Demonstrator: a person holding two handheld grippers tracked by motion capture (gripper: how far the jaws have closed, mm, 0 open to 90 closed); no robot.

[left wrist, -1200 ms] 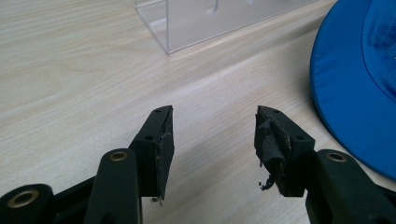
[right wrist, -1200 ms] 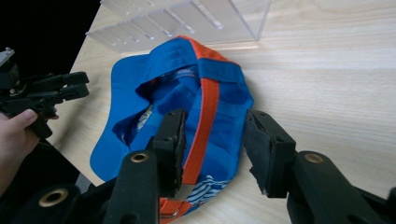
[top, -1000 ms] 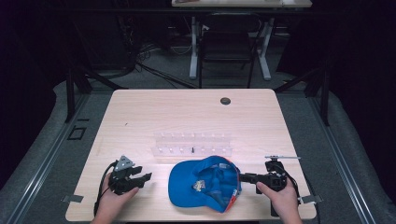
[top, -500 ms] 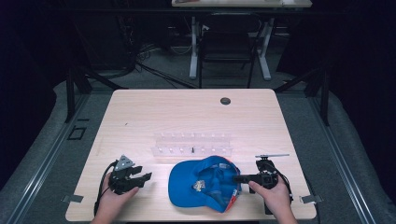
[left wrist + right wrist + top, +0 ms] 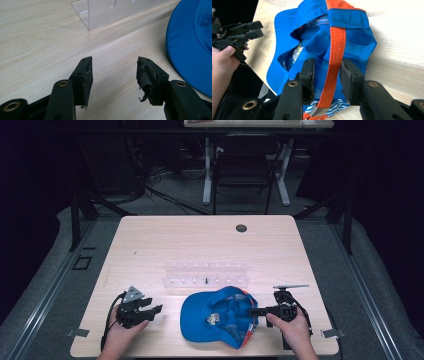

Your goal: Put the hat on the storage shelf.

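A blue cap [image 5: 220,320] is seen lying upside down on the wooden table [image 5: 200,245], just in front of a clear acrylic rack [image 5: 206,275], which serves as the landmark here. The right gripper [image 5: 254,311] is held at the cap's right edge, in front of the rack's right end; its jaws have just been closing, and in the right gripper view the cap's orange band [image 5: 334,57] is seen between them, though a firm pinch cannot be told and a little space is still seen at each side. The left gripper [image 5: 156,309] is held in front of the rack's left end, just beside the cap's brim, with its jaws spread apart and nothing between them.
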